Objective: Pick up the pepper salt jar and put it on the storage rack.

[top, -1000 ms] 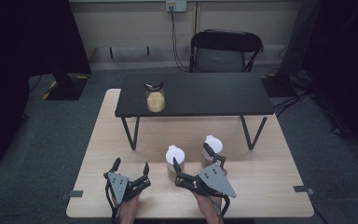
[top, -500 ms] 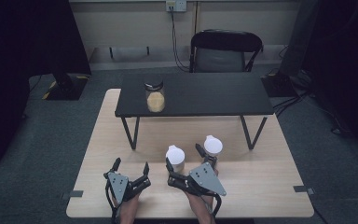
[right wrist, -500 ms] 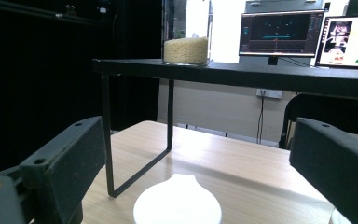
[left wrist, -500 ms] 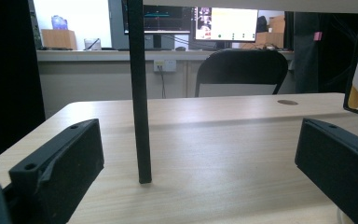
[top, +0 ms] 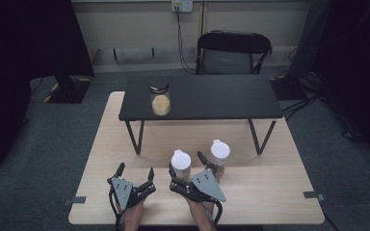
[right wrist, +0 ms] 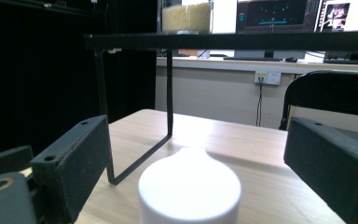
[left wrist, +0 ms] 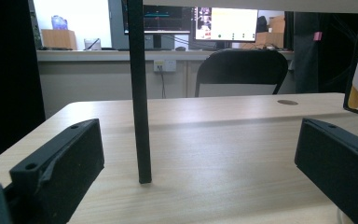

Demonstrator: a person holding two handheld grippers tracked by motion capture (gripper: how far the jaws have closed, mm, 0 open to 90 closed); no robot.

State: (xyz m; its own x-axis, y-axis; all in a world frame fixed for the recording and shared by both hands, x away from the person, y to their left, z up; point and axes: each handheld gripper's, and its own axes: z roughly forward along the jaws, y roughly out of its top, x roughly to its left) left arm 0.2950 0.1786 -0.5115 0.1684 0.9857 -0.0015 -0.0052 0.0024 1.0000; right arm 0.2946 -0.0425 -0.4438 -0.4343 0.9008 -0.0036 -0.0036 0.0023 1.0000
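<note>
White-lidded jar sits between my right gripper's spread, closing jaws; off-centre squeeze could tip it.

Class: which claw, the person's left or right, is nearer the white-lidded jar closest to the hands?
Right. The right claw straddles the white-lidded jar, jaws just closing, not pressing; the left claw sits apart, leftward.

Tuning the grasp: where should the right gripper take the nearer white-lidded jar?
Probably on the round body just below the white lid of the nearer jar, coming level from the person's side. It stands upright between the open right gripper jaws, which have just been closing; the second jar stands apart.
</note>
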